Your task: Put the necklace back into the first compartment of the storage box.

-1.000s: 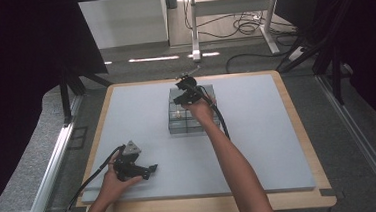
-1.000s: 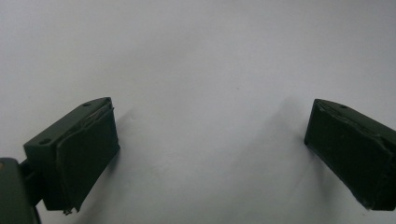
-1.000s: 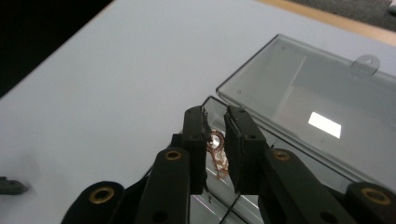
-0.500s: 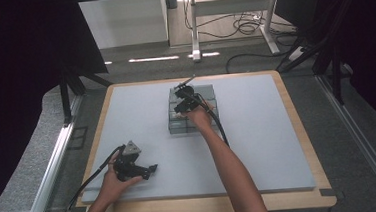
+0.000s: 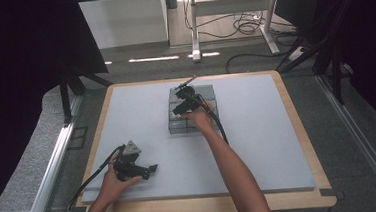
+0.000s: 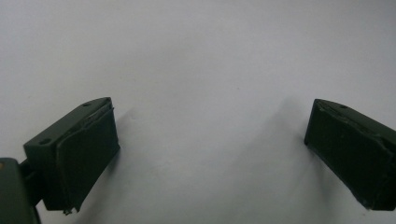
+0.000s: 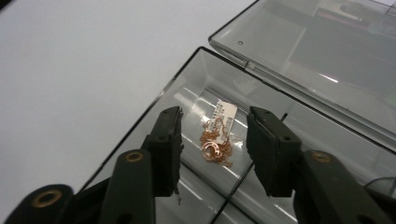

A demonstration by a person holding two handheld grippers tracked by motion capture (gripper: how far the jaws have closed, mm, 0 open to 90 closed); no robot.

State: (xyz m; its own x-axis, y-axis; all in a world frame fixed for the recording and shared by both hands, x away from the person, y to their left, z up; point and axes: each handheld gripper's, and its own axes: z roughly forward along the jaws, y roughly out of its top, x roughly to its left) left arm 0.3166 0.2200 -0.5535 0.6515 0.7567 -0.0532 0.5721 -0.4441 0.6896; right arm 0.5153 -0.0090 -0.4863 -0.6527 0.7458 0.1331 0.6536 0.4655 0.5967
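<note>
A thin gold-coloured chain with a small ring and a white paper tag is lying in a heap on the floor of one compartment of a clear plastic box. The compartment is the one at the box's corner, bounded on one side by the box's outer wall and on the other by a clear divider. The chain is being framed by the two black jaws of the right gripper, which are standing apart on either side of it and above it; the pads are not pressing on it. These jaws have just been opening, and the chain is being left loose between them. Beyond the compartment, the box's hinged lid is lying open and flat.

In the high view the box is seen resting on the far middle part of the grey mat, and the right gripper is being held over its left side by the person's right hand.

The left gripper is being rested well apart from the box, near the mat's front left corner, in the person's left hand. In the left gripper view its jaws are spread wide over the bare mat, with nothing between them.

The mat is lying on a wooden table.
</note>
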